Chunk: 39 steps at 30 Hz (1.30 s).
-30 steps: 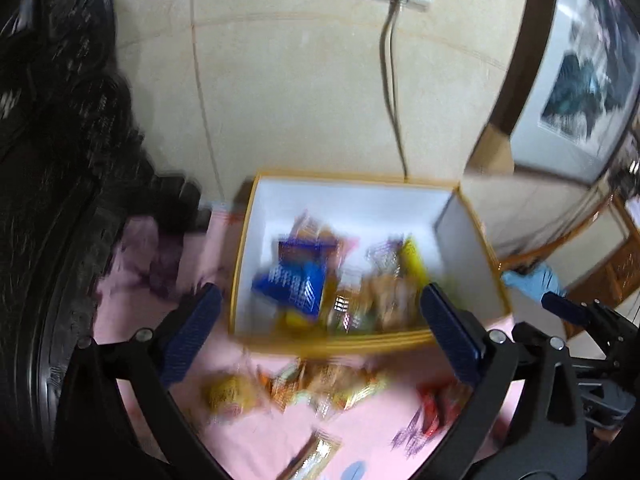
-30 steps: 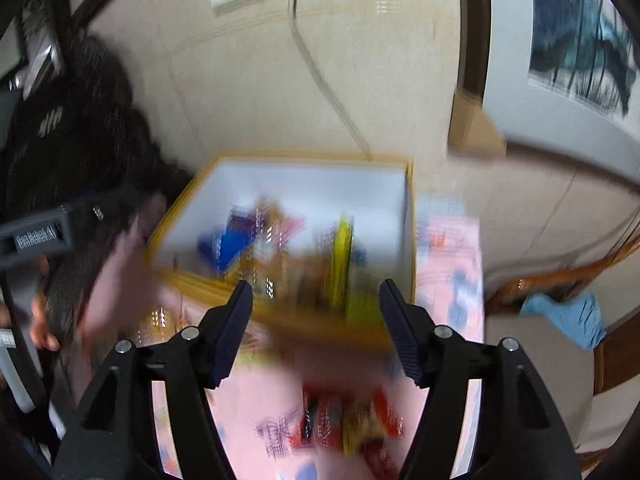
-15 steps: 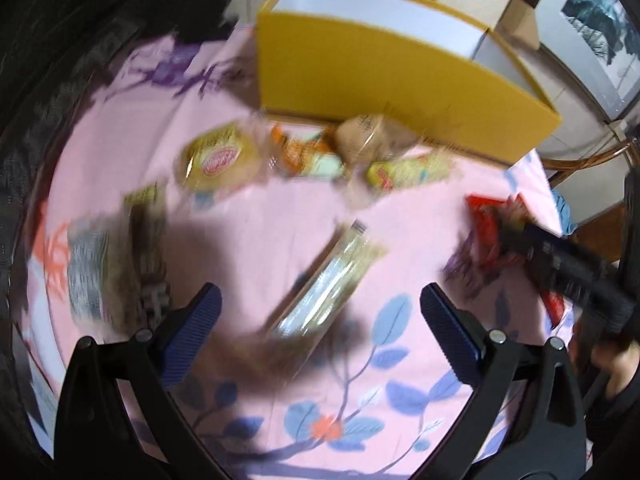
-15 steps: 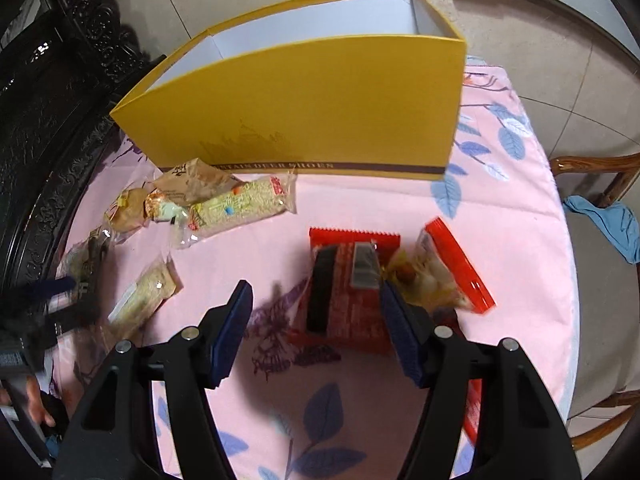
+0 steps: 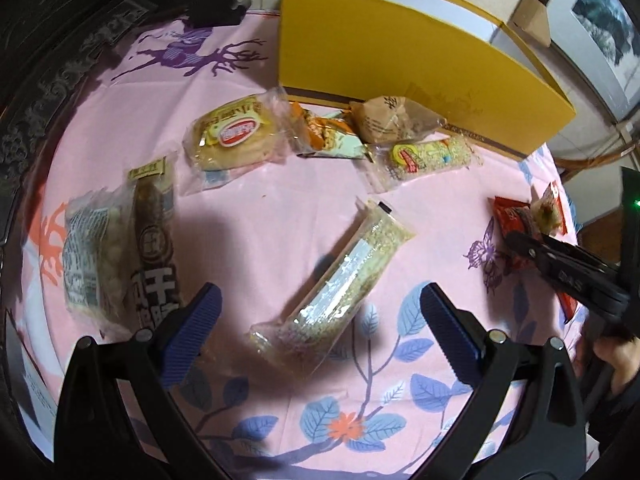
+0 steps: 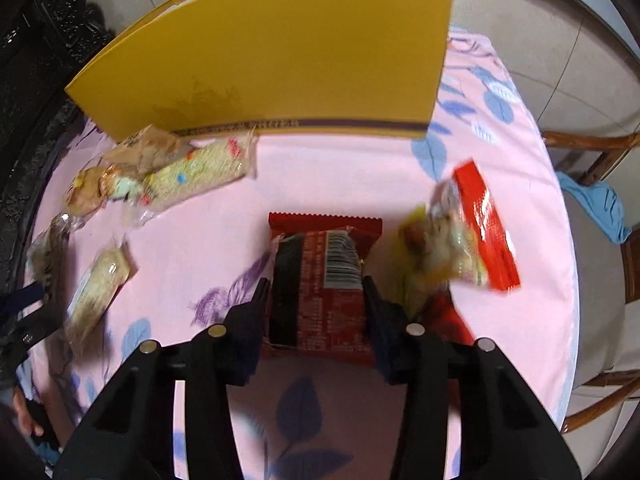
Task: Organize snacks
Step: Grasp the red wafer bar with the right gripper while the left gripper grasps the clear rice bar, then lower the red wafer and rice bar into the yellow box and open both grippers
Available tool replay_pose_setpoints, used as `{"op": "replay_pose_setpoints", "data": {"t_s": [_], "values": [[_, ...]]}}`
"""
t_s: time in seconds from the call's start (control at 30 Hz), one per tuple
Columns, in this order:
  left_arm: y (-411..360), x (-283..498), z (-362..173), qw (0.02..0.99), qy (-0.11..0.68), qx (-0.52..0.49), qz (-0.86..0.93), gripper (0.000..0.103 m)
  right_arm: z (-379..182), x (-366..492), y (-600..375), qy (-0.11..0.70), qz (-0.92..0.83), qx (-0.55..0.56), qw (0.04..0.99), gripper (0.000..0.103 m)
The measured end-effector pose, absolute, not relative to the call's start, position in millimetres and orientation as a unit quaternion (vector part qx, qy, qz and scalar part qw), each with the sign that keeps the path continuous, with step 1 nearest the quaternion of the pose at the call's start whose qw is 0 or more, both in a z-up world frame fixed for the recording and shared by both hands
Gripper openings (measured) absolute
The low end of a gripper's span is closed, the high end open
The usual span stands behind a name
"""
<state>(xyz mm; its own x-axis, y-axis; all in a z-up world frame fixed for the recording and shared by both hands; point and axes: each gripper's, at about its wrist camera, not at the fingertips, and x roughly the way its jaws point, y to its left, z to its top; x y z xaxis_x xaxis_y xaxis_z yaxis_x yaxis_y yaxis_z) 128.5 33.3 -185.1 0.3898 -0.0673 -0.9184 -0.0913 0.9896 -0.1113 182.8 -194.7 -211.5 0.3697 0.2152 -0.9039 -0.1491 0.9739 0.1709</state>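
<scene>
Right gripper low over the tablecloth — straddling red packet.

The left gripper hangs over a pink floral tablecloth, its blue-padded jaws spread wide. Between the jaws and just ahead lies a long clear packet of pale grain bar, slanting up to the right. Beyond the left jaw sit a dark sausage-shaped packet and a bag of nuts. Farther ahead, a round cake packet and smaller snacks lie before a yellow box. At far right, the right gripper meets a red packet.
</scene>
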Motion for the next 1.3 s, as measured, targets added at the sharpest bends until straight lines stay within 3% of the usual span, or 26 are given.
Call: {"op": "replay_pose_setpoints", "data": {"t_s": [0.33, 0.4, 0.53, 0.6, 0.67, 0.7, 1.3], "values": [[15, 146, -215, 0.811, 0.581, -0.058, -0.03, 0.097, -214, 118, -191, 0.581, 0.148, 0.027, 0.8, 0.046], [14, 148, -219, 0.809, 0.584, -0.056, -0.033, 0.084, -214, 116, -193, 0.578, 0.144, 0.03, 0.802, 0.046], [8, 144, -219, 0.819, 0.573, -0.025, -0.026, 0.073, -216, 115, -192, 0.579, 0.142, 0.033, 0.802, 0.046], [9, 141, -218, 0.822, 0.569, -0.02, -0.017, 0.06, -214, 116, -191, 0.578, 0.141, 0.032, 0.803, 0.046], [14, 139, -217, 0.824, 0.566, -0.013, -0.002, 0.036, -214, 116, -189, 0.577, 0.139, 0.03, 0.804, 0.046], [16, 138, -216, 0.825, 0.565, -0.009, 0.007, 0.03, -214, 116, -188, 0.576, 0.139, 0.027, 0.805, 0.046], [8, 123, -172, 0.846, 0.53, -0.055, -0.012, 0.029, -194, 108, -191, 0.548, 0.141, 0.032, 0.824, 0.045]]}}
